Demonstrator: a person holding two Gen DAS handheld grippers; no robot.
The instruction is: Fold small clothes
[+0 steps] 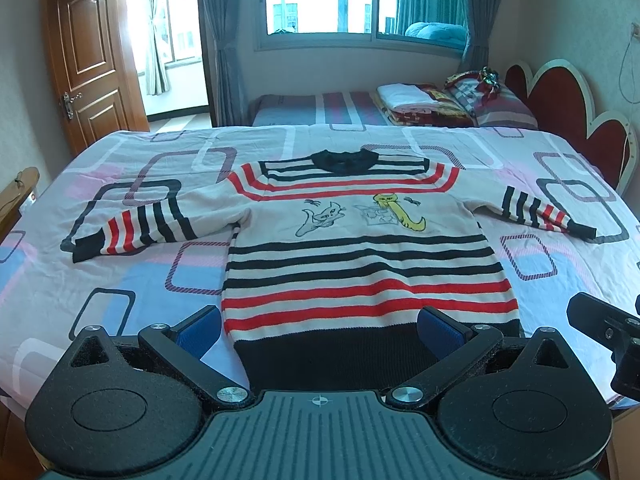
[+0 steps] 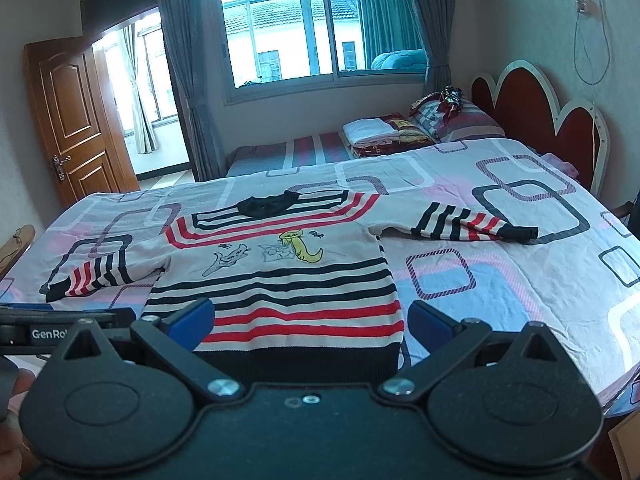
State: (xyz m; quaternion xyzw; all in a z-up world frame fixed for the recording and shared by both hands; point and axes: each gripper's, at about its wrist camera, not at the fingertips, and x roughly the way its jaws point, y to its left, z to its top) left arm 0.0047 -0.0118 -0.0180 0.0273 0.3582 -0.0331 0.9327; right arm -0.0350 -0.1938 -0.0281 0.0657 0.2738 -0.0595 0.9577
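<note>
A small striped sweater (image 1: 360, 248) (image 2: 280, 276) lies flat and face up on the bed, both sleeves spread out, its black hem toward me. It is cream with red and black stripes and cat drawings on the chest. My left gripper (image 1: 320, 326) hovers over the near hem, open, its blue pads (image 1: 200, 328) wide apart with nothing between them. My right gripper (image 2: 312, 320) hangs above the hem's right half, also open and empty. The right gripper's body (image 1: 608, 340) shows at the left wrist view's right edge, and the left gripper's body (image 2: 60, 326) at the right wrist view's left edge.
The bed sheet (image 1: 160, 248) has pink, blue and white rectangles. A red headboard (image 2: 540, 120) stands at the right. Folded bedding and pillows (image 1: 440, 100) lie on a second bed beyond. A wooden door (image 1: 88, 60) stands open at the left, with a window (image 2: 320, 32) behind.
</note>
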